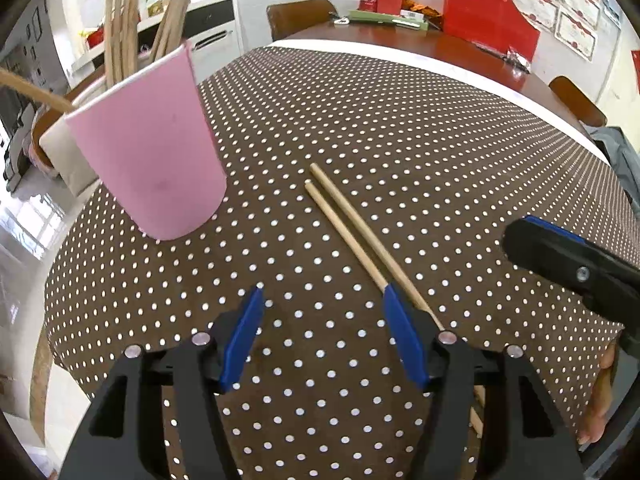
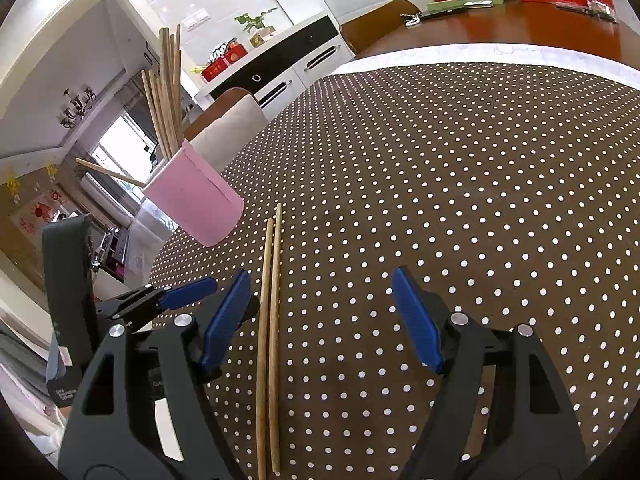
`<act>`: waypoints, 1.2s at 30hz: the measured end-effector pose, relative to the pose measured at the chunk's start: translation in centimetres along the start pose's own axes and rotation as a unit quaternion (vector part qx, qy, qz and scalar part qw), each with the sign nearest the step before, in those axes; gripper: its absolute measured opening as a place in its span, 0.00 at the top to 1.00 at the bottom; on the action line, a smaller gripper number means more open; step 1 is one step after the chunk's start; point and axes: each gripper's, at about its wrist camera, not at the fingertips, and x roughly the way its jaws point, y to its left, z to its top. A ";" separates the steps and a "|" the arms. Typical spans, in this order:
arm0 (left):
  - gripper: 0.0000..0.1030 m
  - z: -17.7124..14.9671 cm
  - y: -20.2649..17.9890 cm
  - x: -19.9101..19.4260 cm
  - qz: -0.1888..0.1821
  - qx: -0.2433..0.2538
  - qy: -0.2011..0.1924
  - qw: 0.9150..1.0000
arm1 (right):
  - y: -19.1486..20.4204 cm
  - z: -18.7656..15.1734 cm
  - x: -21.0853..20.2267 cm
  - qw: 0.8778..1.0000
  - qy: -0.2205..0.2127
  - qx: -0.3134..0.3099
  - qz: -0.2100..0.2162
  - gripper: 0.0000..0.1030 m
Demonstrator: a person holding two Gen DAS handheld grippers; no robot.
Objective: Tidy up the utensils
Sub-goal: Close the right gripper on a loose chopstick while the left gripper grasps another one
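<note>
Blue pads of our left gripper (image 1: 322,300) sat closest in its wrist view, jaws spread wide with nothing between them but dotted tablecloth (image 1: 400,128). Landmark was the loose pair of chopsticks (image 1: 352,226) lying flat and side by side on the cloth: the left gripper's right-hand pad was just beside them, apparently over the nearer stick, so we judged they were outside that gap, not in it. Our right gripper (image 2: 320,292) was likewise wide open and holding nothing; in its own view the chopsticks ran lengthwise between the jaws, hugging the left-hand pad, not pinched. Pink cup (image 2: 196,204) stood beyond the chopsticks' far tips and to their left, upright, already packed with a bundle of sticks (image 2: 166,92) leaning out, so that read as the drop target. Pair lying parallel and together looked like a setup for a single two-stick grab. Both grippers were angled down at the cloth near the pair's near half, which fit a pick approach. Whether any pad actually touched the chopsticks or cloth we couldn't tell.
</note>
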 end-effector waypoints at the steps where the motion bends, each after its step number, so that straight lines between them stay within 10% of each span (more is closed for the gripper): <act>1: 0.39 -0.3 0.2 -0.1 0.001 0.003 -0.003 1.000 | -0.1 -0.2 -0.3 1.000 -0.001 0.000 0.000 0.30; 11: 0.38 -1.6 2.5 -1.6 -0.042 -0.034 -0.007 0.999 | -0.6 -0.4 -1.2 1.000 -0.009 0.005 -0.007 0.30; 23: 0.37 0.4 -1.8 0.4 0.032 0.021 0.021 0.999 | -0.4 -0.6 -2.2 0.999 -0.026 0.000 -0.021 0.30; 36: 0.38 4.1 0.8 2.6 -0.045 -0.032 0.055 0.997 | -1.2 -0.5 -2.5 0.999 -0.025 0.012 -0.026 0.30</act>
